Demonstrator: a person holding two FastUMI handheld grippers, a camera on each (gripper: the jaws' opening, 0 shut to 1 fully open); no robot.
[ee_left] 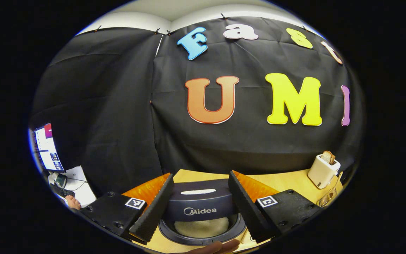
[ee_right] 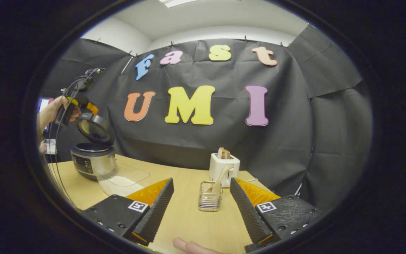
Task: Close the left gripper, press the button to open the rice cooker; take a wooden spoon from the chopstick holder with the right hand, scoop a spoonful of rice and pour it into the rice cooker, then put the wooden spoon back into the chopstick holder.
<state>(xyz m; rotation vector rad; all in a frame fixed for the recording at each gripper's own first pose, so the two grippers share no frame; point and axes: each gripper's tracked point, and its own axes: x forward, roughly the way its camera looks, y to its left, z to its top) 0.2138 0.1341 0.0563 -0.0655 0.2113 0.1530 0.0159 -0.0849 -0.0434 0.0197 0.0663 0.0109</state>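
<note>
We see our left gripper (ee_left: pixel 200 204) with its fingers spread wide, gripping nothing; the cooker (ee_left: pixel 203 215) sits between and below them, lid (ee_left: pixel 199 199) raised toward us, pot showing beneath. Off past the right finger stand a toaster (ee_left: pixel 323 170) and the holder (ee_left: pixel 326 198). Our right gripper (ee_right: pixel 200 208) is likewise wide apart and empty above the table (ee_right: pixel 189 218); the holder (ee_right: pixel 210 201), with the spoon (ee_right: pixel 220 180) leaning in it, stands between the fingers, ahead of the tips. The toaster (ee_right: pixel 224 167) is just behind it. Far beyond the left finger, the cooker (ee_right: pixel 93 158) stands open beside a clear container (ee_right: pixel 122 181)
</note>
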